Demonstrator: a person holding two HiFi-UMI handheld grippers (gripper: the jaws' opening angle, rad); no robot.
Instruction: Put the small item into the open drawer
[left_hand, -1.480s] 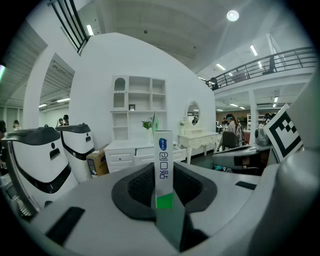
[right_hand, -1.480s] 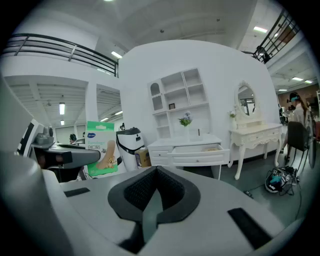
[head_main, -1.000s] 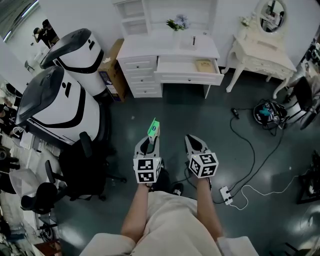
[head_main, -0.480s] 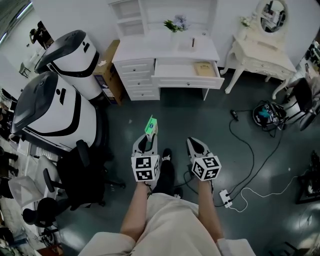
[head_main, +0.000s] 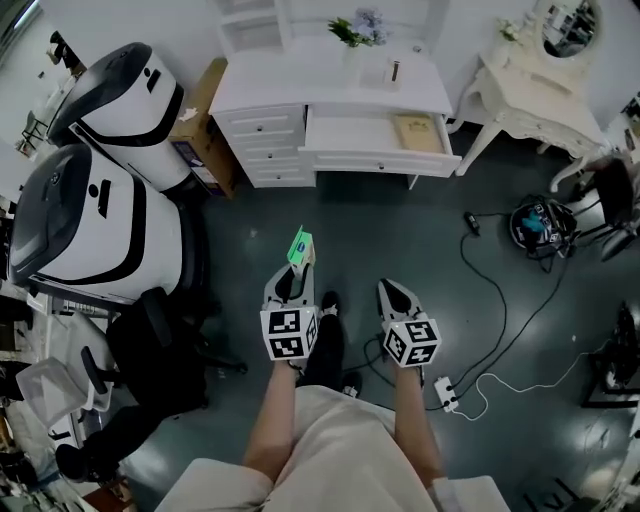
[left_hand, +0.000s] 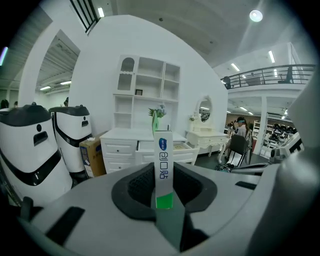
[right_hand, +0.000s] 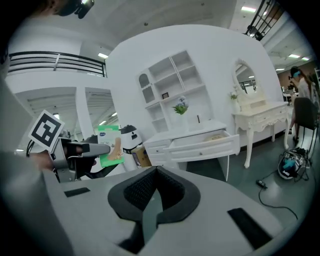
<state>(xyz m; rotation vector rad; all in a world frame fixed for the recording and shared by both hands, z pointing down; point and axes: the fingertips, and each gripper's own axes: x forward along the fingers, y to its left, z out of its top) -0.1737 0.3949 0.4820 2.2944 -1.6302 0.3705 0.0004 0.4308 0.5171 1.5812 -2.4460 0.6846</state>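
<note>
While left gripper jaws clamp thin green-white box, right gripper jaws seemingly pressed together, empty; drawer open.

bright even indoor light, ceiling lamps glaring overhead, soft sheen on dark floor, faint shadows, heavy fisheye bend and black corners in both gripper views, close foreground soft

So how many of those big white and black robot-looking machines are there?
2. One big white machine stands next to the cardboard box. The other machine is beside it, nearer the black chair. More might hide past the left edge.
</note>
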